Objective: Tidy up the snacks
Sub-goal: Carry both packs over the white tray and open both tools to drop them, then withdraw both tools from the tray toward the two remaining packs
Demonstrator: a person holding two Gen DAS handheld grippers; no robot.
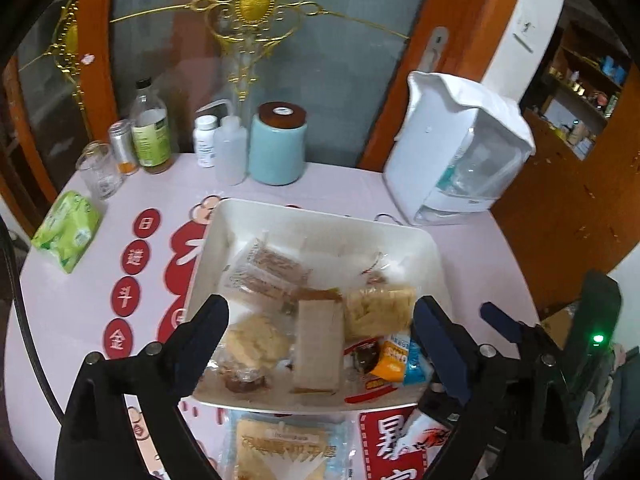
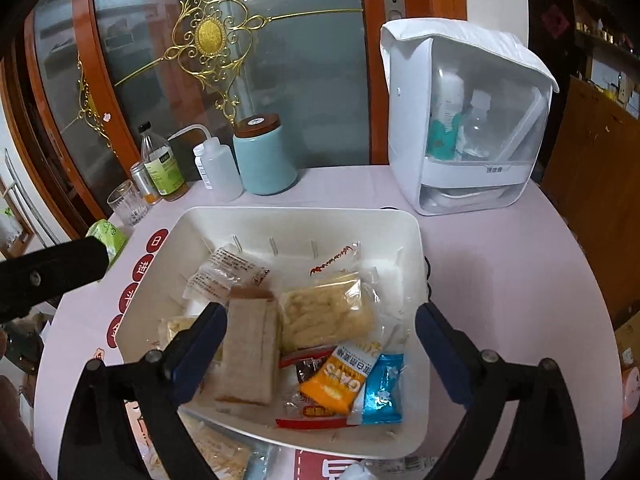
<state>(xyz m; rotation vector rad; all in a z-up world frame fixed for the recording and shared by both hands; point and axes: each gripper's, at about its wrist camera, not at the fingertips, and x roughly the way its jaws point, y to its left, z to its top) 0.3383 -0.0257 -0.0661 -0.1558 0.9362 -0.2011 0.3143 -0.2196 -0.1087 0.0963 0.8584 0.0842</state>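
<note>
A white bin (image 1: 324, 216) (image 2: 416, 264) stands mid-table and holds several wrapped snacks: a brown bar (image 1: 318, 344) (image 2: 248, 356), a pale noodle pack (image 1: 378, 310) (image 2: 328, 314), an orange oats pack (image 1: 390, 360) (image 2: 340, 380) and a blue pack (image 1: 414, 368) (image 2: 382, 390). My left gripper (image 1: 320, 340) is open and empty above the bin's near side. My right gripper (image 2: 320, 348) is open and empty over the bin; it also shows in the left wrist view (image 1: 496, 320). A large snack pack (image 1: 280, 448) and a white wrapper (image 1: 420, 432) lie on the table in front of the bin.
At the back stand a teal jar (image 1: 276, 144), a squeeze bottle (image 1: 230, 148), a pill bottle (image 1: 205, 140), a glass bottle (image 1: 150, 132) and a glass (image 1: 98, 170). A green tissue pack (image 1: 66, 230) lies left. A white appliance (image 2: 464, 120) stands back right.
</note>
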